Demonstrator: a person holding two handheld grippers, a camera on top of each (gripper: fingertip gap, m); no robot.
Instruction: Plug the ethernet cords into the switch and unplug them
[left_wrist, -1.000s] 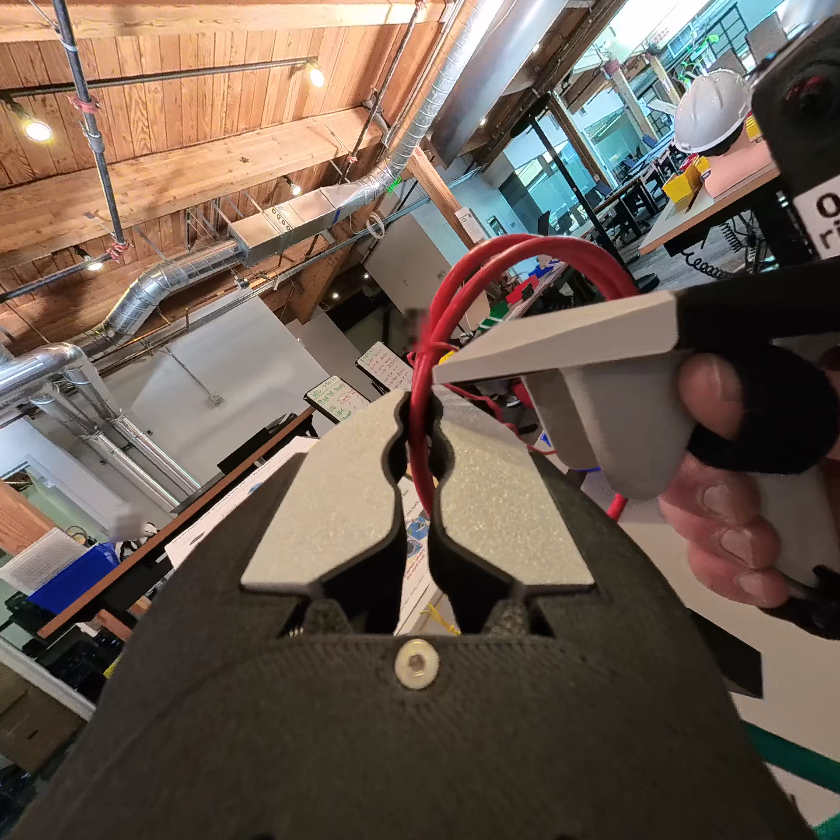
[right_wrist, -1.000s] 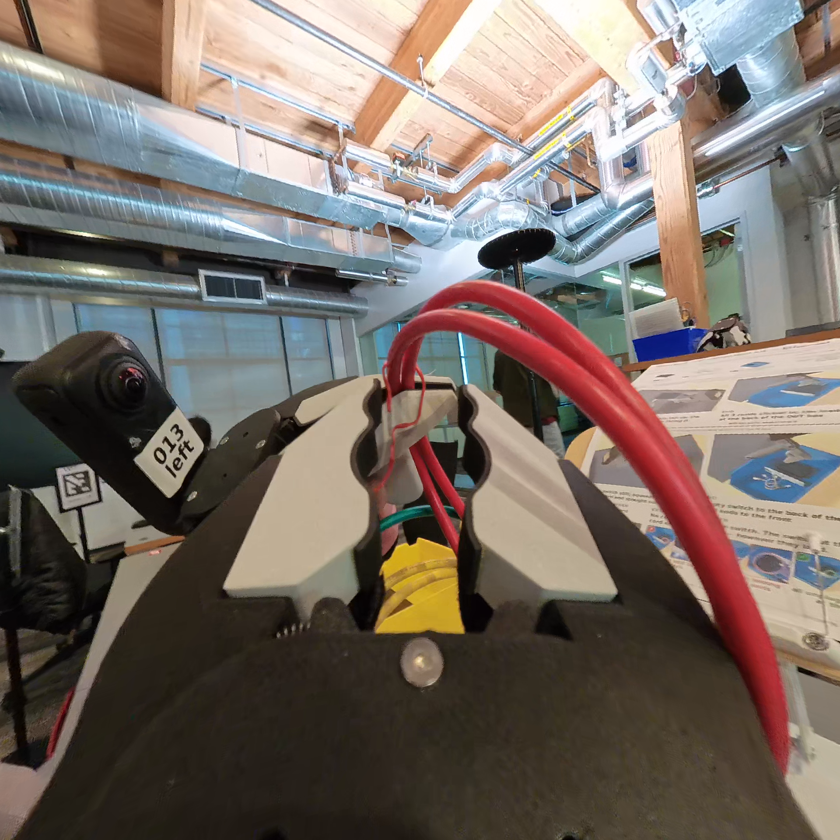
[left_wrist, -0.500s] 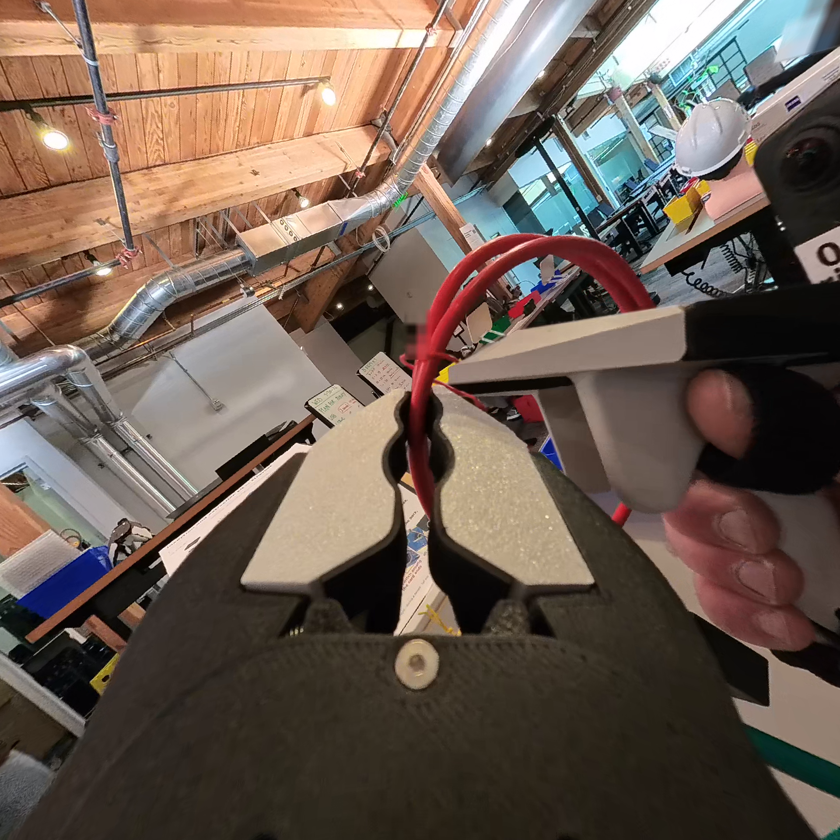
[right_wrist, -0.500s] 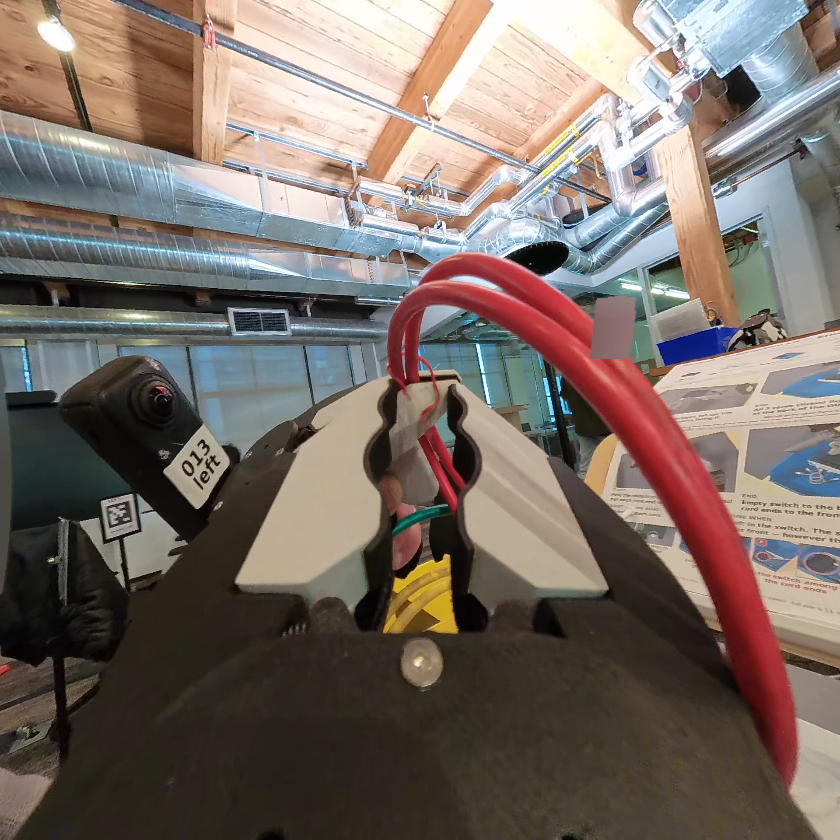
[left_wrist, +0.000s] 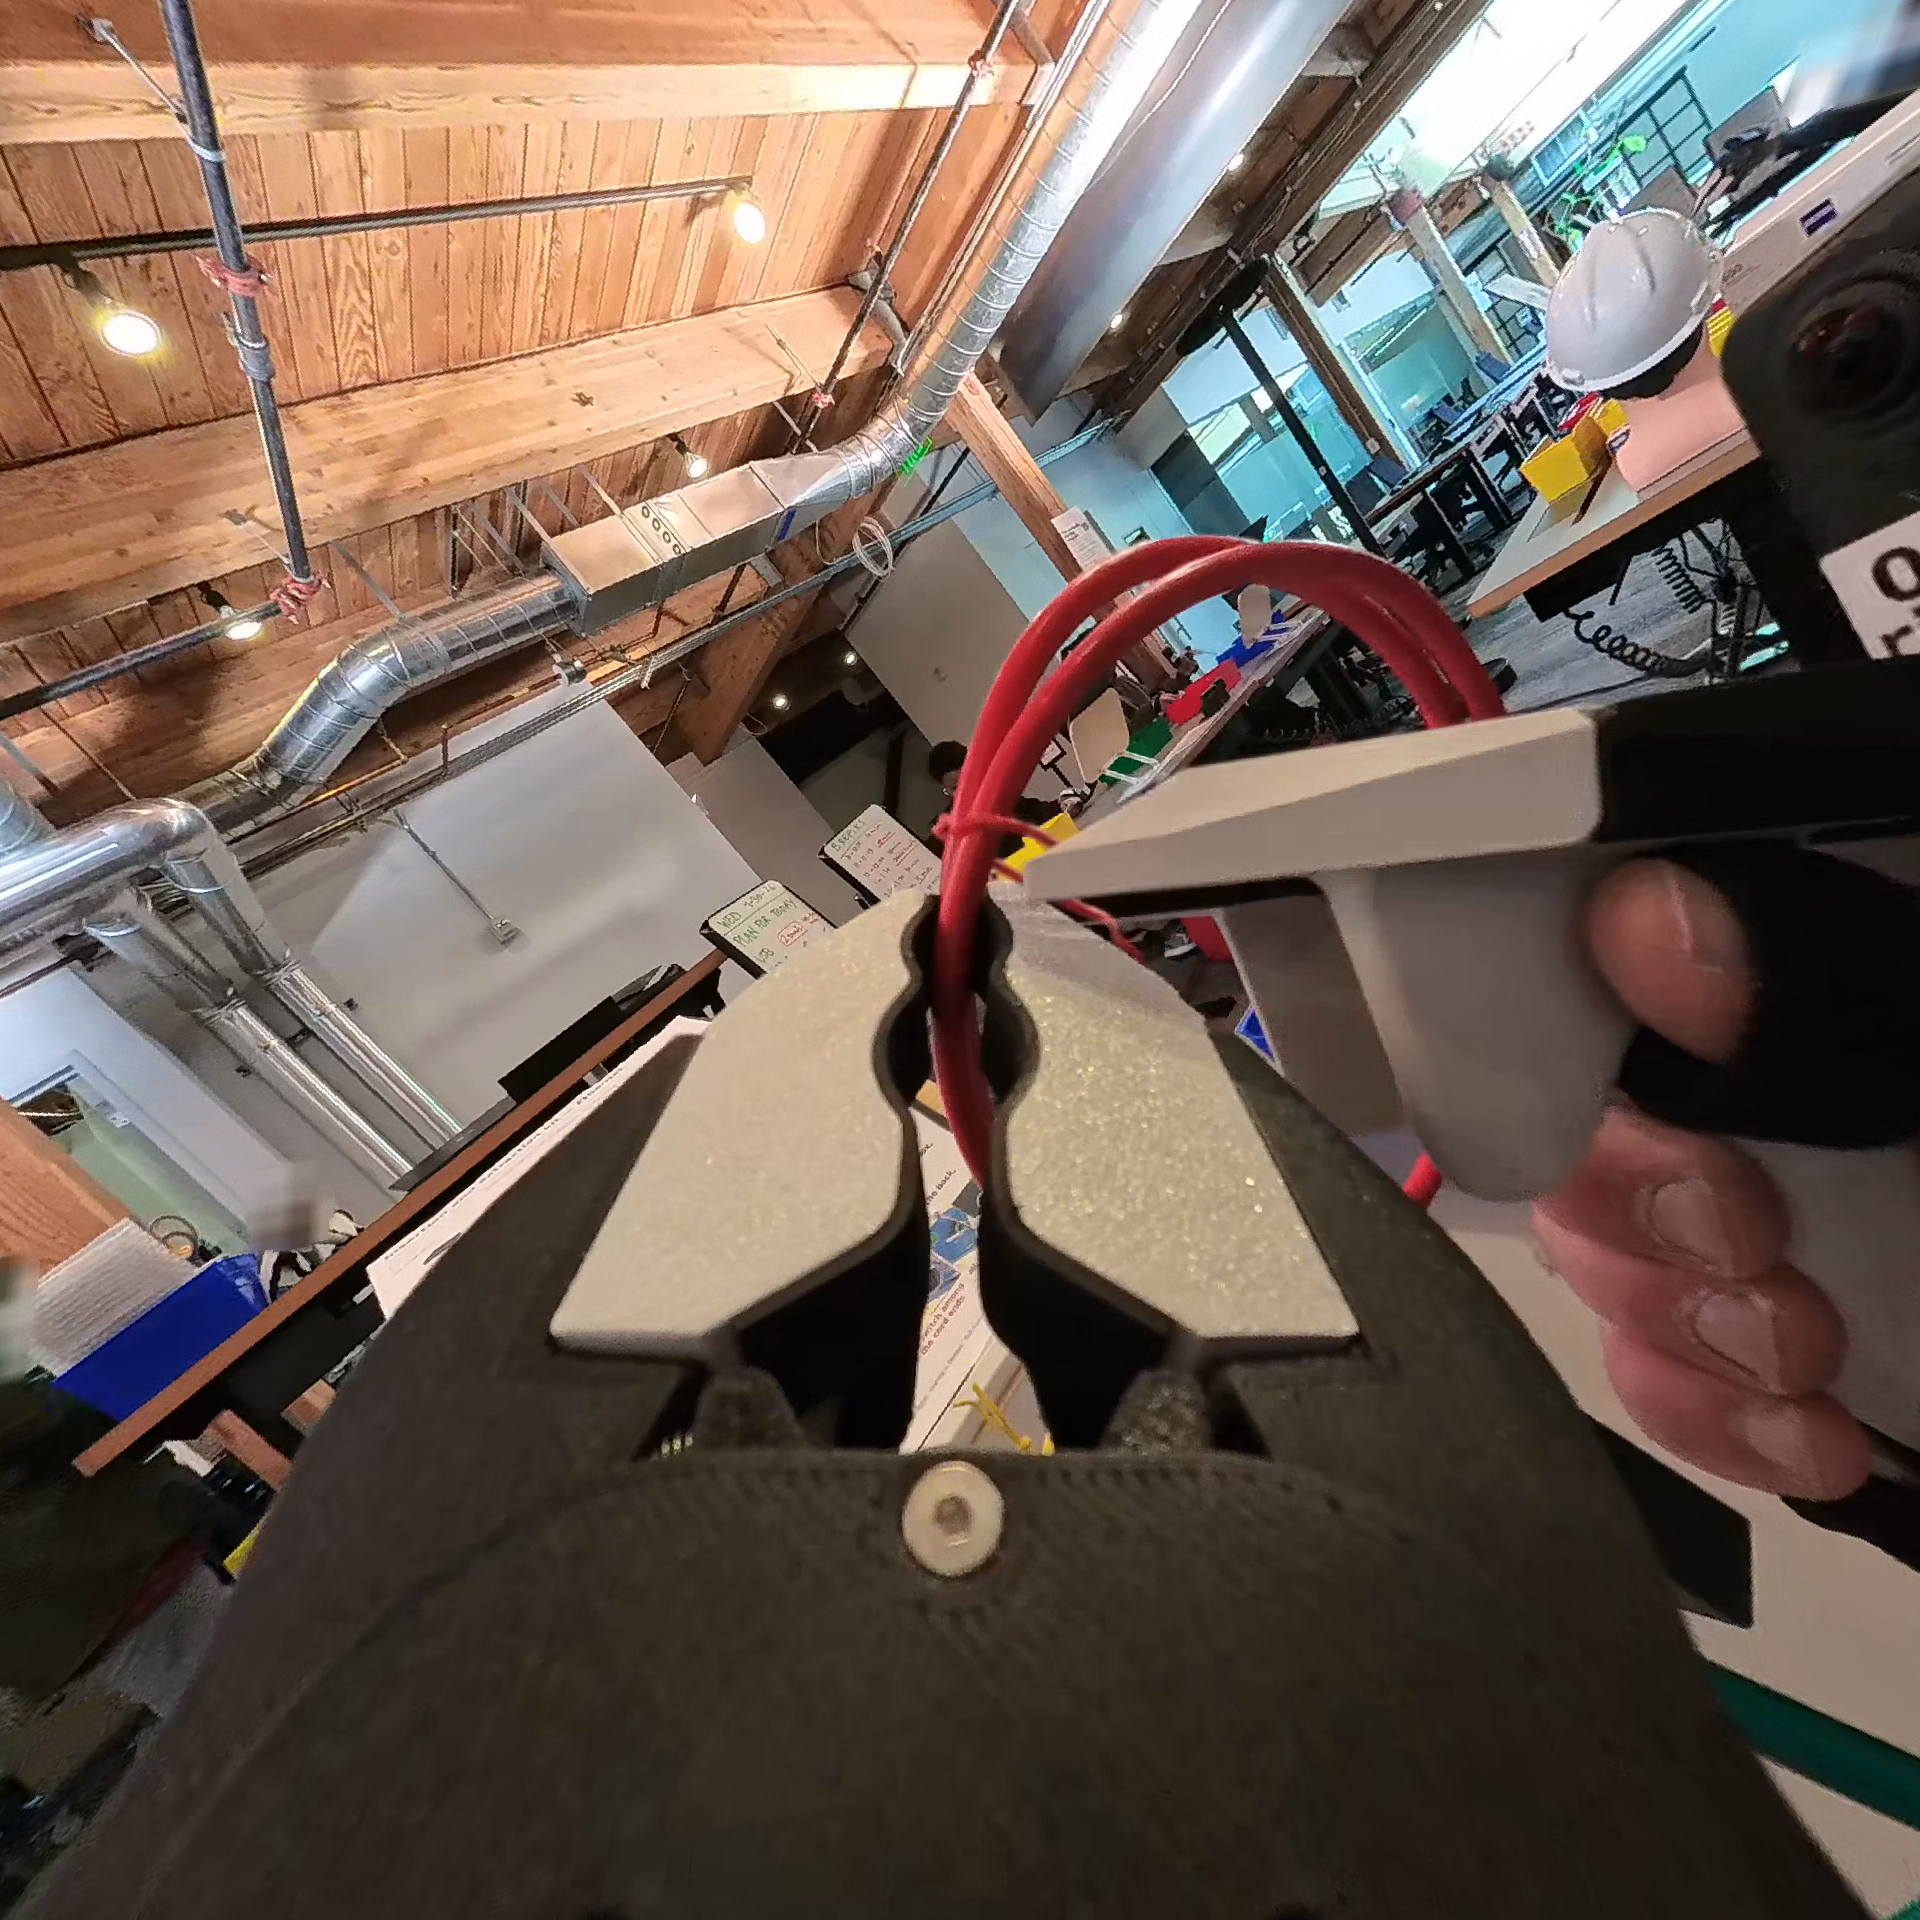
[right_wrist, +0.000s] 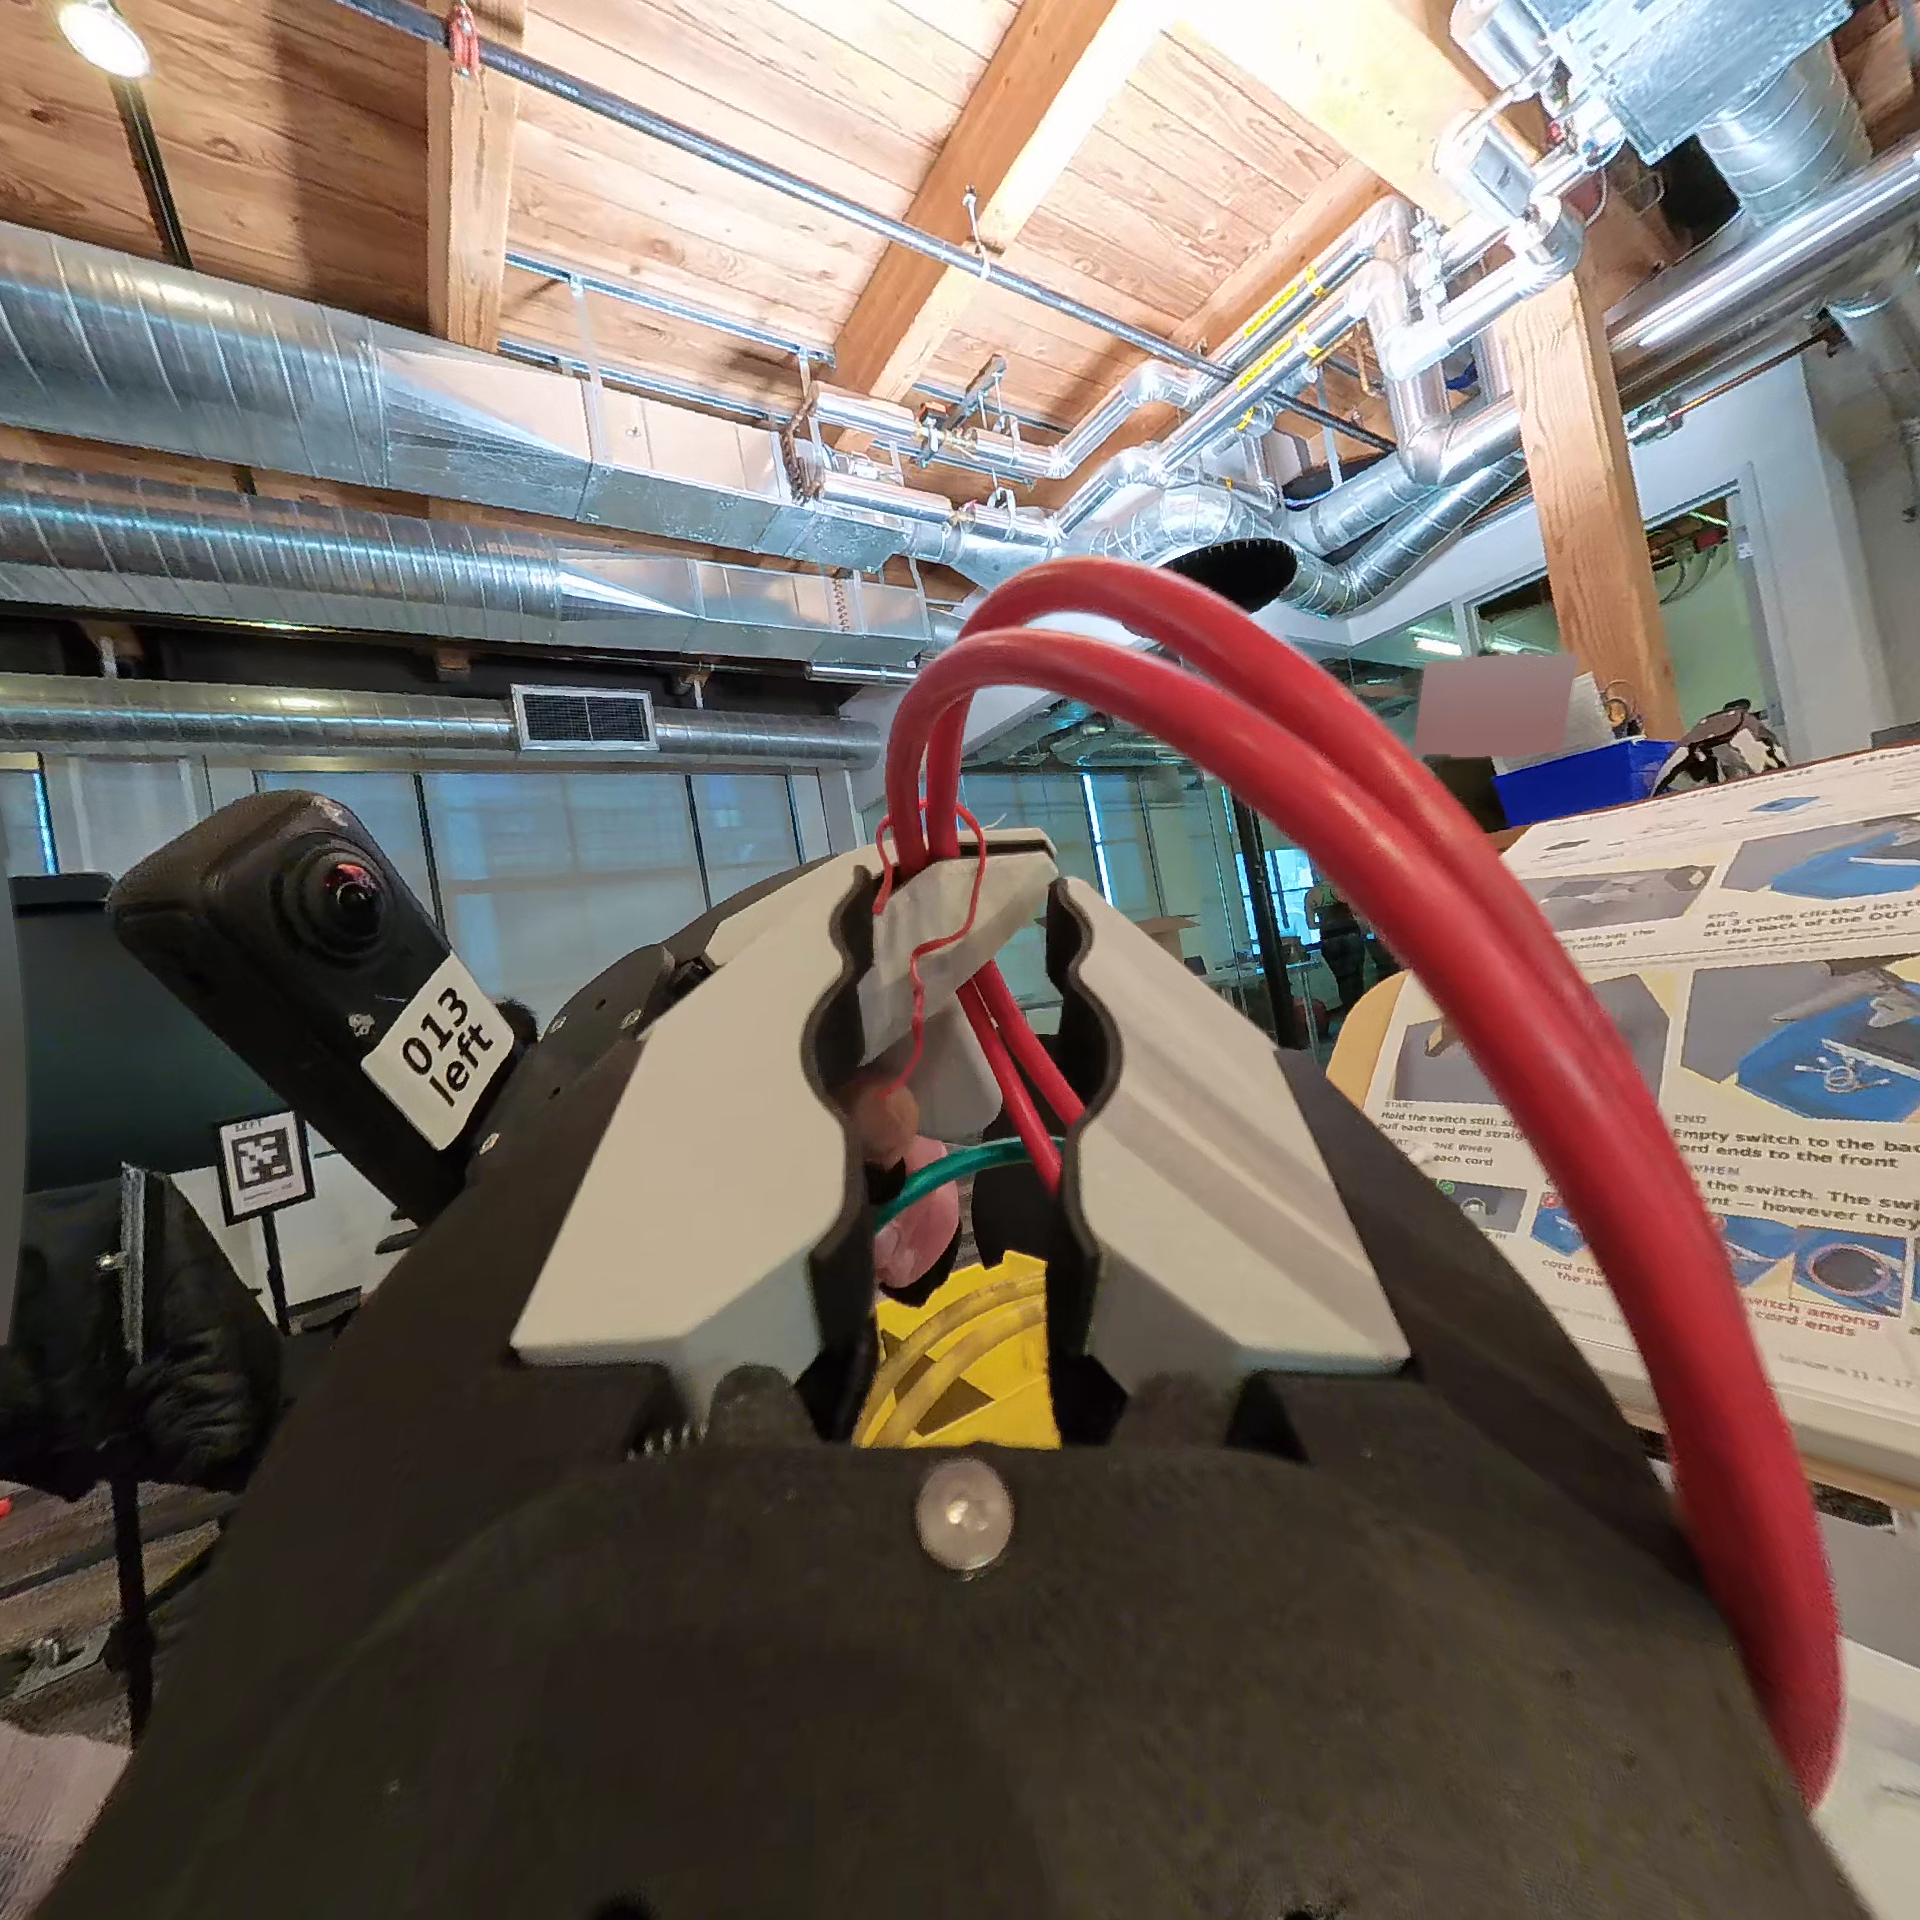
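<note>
Since the earlier frames the right claw has widened: its fingers, nearly closed around the left claw's tip half a second ago, now stand clearly apart. The left wrist view has tilted slightly and the right claw's grey finger sits lower and closer across it. The left claw's grip is unchanged.

The red ethernet cord is a coiled bundle of several strands, bound by a thin red twist tie just above the left claw. That claw is clenched on the strands, which run upright through the notch between its fingers, then arch up and over to the right. In the right wrist view the same loop rises from the left claw's tip and sweeps down the right side of the frame.

The deciding relation: the twist tie lies directly ahead of the right claw, draped over the left claw's grey fingertip, between the right claw's open fingers. The right claw grasps nothing. It is judged the nearer one to work the tie, with the left holding the bundle steady.

A green cord and a yellow spool-like object show below, between the fingers. An instruction sheet lies on the bench at right. The switch is not in view. Plugging has not begun.
</note>
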